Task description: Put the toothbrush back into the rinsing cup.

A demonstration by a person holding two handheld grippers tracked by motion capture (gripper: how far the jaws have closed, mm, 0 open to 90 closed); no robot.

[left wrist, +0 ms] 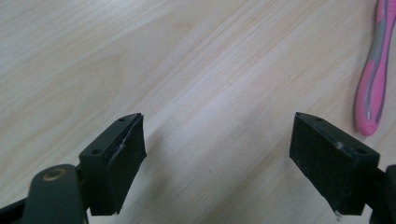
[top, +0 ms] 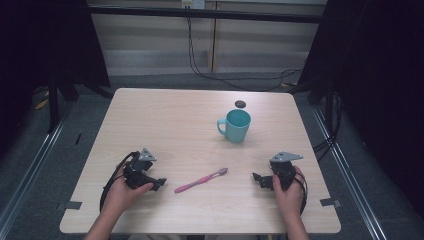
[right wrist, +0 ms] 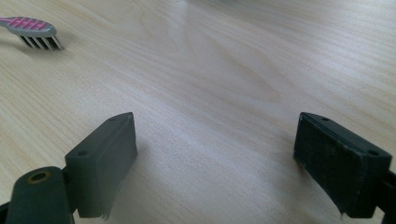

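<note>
left tool (top: 161, 183) gapes wide; right tool (top: 258, 179) too (pink toothbrush (top: 201, 180) between, unbranded)

Both forearms reach in from the near edge, the left hand (top: 121, 192) holding the left gripper (top: 159, 184) and the right hand (top: 289, 192) the right gripper (top: 260, 179), jaws spread wide, pointing inward toward each other.

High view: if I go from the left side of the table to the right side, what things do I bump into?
left gripper → pink toothbrush → teal mug → right gripper
</note>
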